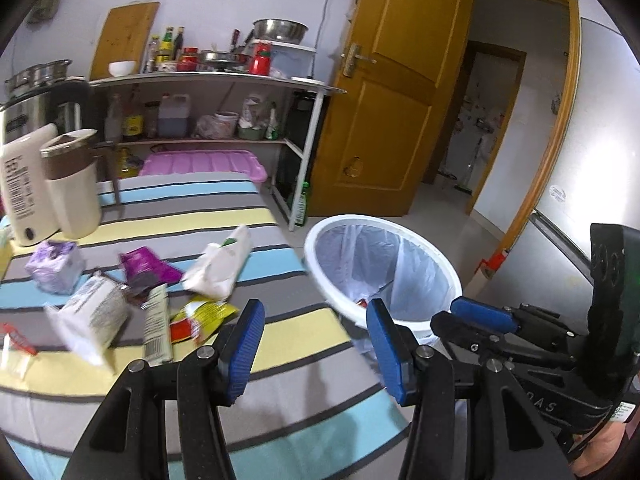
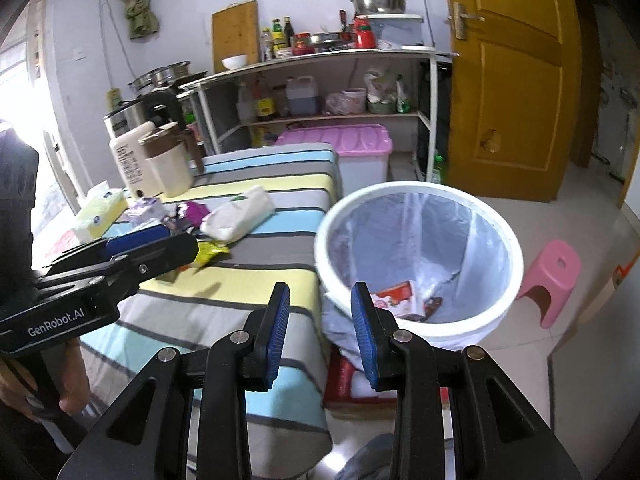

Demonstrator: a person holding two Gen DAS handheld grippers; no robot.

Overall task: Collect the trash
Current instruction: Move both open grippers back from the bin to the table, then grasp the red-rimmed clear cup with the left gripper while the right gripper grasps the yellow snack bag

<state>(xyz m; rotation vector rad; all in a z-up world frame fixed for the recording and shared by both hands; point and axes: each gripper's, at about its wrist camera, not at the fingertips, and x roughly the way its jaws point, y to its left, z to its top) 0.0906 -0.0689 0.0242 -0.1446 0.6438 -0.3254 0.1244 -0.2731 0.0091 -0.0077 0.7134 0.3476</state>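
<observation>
Several wrappers lie on the striped tablecloth (image 1: 248, 220): a white pouch (image 1: 218, 268), a purple wrapper (image 1: 146, 268), a yellow-red packet (image 1: 200, 316), a white bag (image 1: 94, 320) and a lilac packet (image 1: 54, 266). The white bin (image 1: 384, 272) with a clear liner stands beside the table; a red-white carton (image 2: 400, 298) lies inside it. My left gripper (image 1: 316, 346) is open and empty above the table's near edge. My right gripper (image 2: 320, 330) is open and empty between the table edge and the bin (image 2: 418, 264).
A cream jug (image 1: 74, 188) and a white bottle (image 1: 24, 184) stand at the table's far left. A tissue box (image 2: 98, 216) lies near them. A pink-lidded tub (image 2: 352, 152), a kitchen shelf (image 1: 216, 80) and an open door (image 1: 392, 92) lie behind. A pink stool (image 2: 550, 276) stands right of the bin.
</observation>
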